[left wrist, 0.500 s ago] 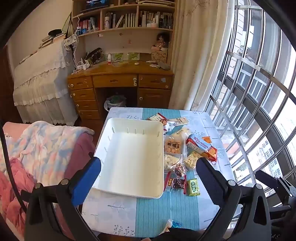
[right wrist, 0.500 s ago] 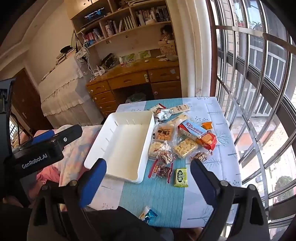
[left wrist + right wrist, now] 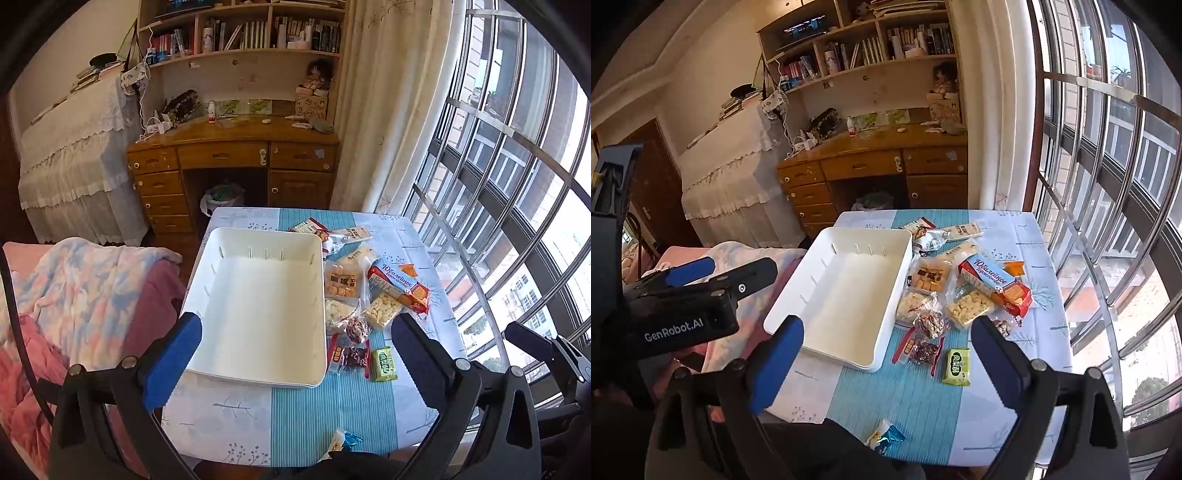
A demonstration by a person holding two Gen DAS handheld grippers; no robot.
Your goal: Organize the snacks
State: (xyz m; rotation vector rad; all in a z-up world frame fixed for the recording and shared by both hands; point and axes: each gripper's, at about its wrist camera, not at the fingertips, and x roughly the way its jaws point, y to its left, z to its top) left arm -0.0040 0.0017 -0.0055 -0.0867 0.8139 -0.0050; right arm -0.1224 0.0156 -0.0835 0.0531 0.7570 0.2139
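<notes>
White tray (image 3: 258,310) on the table (image 3: 314,413), long axis running near to far, nothing inside. Snacks heaped just right of it: red-and-blue biscuit box (image 3: 993,286) angled, long axis far-left to near-right; small green packet (image 3: 956,366) nearest, long axis near to far, well apart from the box. Left gripper (image 3: 295,354) hovering above the near edge, jaws wide, holding nothing. Right gripper (image 3: 886,363) likewise spread wide, nothing held.

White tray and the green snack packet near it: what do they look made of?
White tray: likely moulded plastic, matte, with rounded corners and slots in its thin walls. Green snack packet: probably printed plastic film, slightly glossy, with a crimped edge seal.
</notes>
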